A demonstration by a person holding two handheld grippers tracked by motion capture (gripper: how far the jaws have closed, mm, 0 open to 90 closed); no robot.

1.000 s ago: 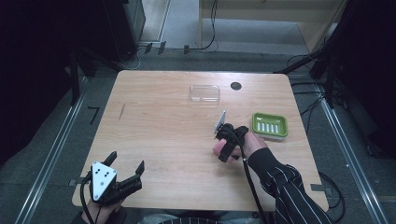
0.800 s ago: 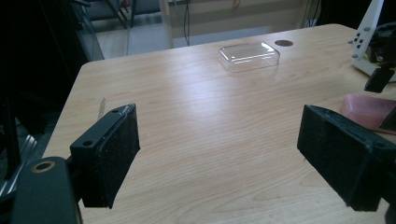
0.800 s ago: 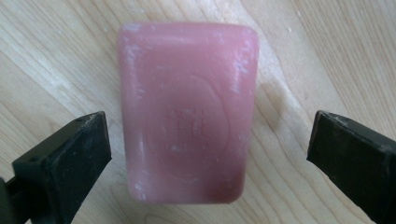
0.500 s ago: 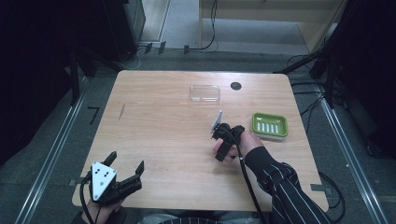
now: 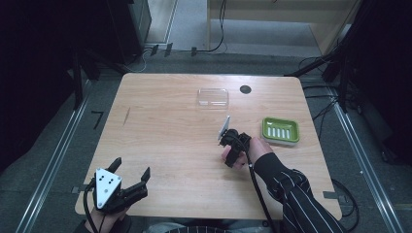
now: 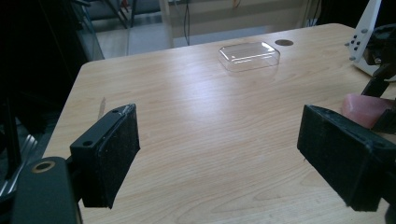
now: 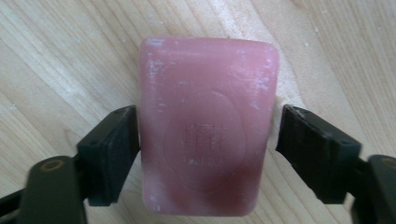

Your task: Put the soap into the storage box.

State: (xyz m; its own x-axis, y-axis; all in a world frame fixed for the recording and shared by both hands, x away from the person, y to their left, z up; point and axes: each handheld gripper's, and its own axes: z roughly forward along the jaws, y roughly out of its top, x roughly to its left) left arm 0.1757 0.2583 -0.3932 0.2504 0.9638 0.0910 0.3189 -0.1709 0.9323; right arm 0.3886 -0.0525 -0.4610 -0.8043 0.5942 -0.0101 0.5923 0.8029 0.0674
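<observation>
From the high view, the wooden table spreads out with the right gripper pointing down just right of the middle, the person's striped sleeve running back to the near edge, and a sliver of pink soap showing under the gripper. Beside it to the right sits the green soap dish, apart from the gripper, while a clear plastic lid lies farther back, near a dark round hole in the tabletop. Down at the near left corner, the left gripper rests low over the table with its jaws spread wide and nothing between them. Over to the left gripper view: both black jaws stand far apart over bare wood, the clear lid sits ahead toward the far edge, and at the right edge there's the pink soap lying on the table under the other gripper's dark frame. Now the right gripper view, straight down on the soap: the bar lies flat on the wood between the two jaws, which have just been closing in on it. The left pad touches the bar's edge; the right pad sits just at the other edge, and whether it presses yet, I cannot tell.
</observation>
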